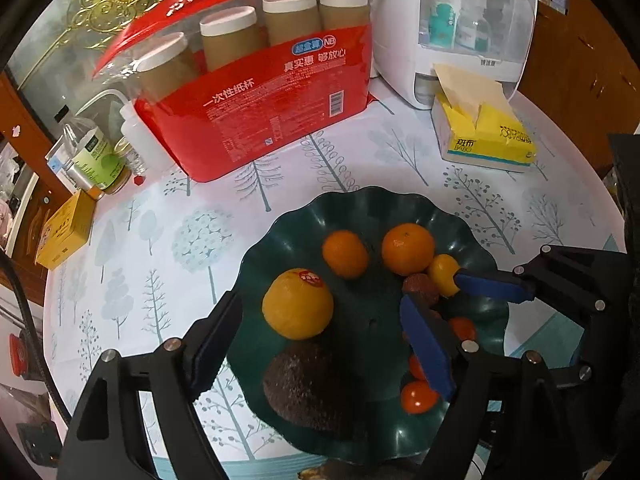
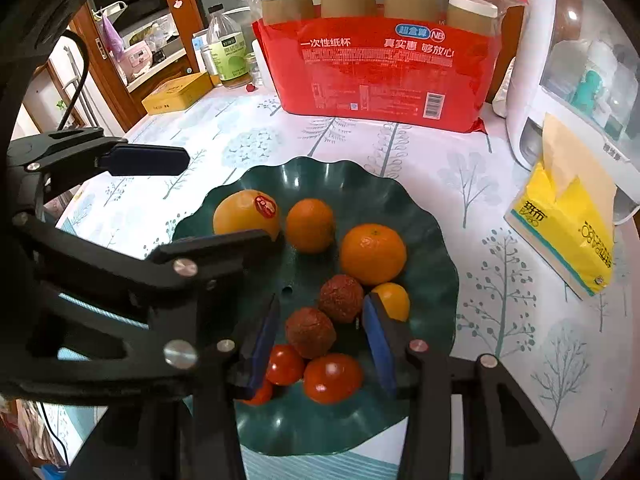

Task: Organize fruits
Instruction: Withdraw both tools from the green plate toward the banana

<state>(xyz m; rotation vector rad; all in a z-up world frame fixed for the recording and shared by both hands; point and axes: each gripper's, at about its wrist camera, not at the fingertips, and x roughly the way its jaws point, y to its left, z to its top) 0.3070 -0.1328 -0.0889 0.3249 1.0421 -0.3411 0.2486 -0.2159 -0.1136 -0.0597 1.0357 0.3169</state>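
Note:
A dark green wavy plate (image 1: 360, 208) (image 2: 320, 176) holds the fruit. My left gripper (image 1: 320, 304) (image 2: 232, 198) is open, its pads on either side of a yellow orange with a red sticker (image 1: 298, 304) (image 2: 246, 214) and clear of it. A dark avocado (image 1: 308, 384) lies just below that orange. My right gripper (image 2: 322, 300) is open over two rough brown-red fruits (image 2: 310, 332); the pads do not touch them. Its one visible finger (image 1: 492, 284) ends at a small yellow fruit (image 1: 444, 276) (image 2: 394, 300). Two mandarins (image 1: 408, 248) (image 2: 372, 254) and red tomatoes (image 2: 332, 378) (image 1: 418, 398) also lie on the plate.
Behind the plate stands a red pack of paper cups (image 1: 256, 96) (image 2: 384, 72). A white storage box (image 1: 460, 28) and a yellow tissue pack (image 1: 484, 136) (image 2: 564, 232) are at the right. Bottles (image 1: 96, 156) and a yellow box (image 1: 66, 232) sit at the table's left edge.

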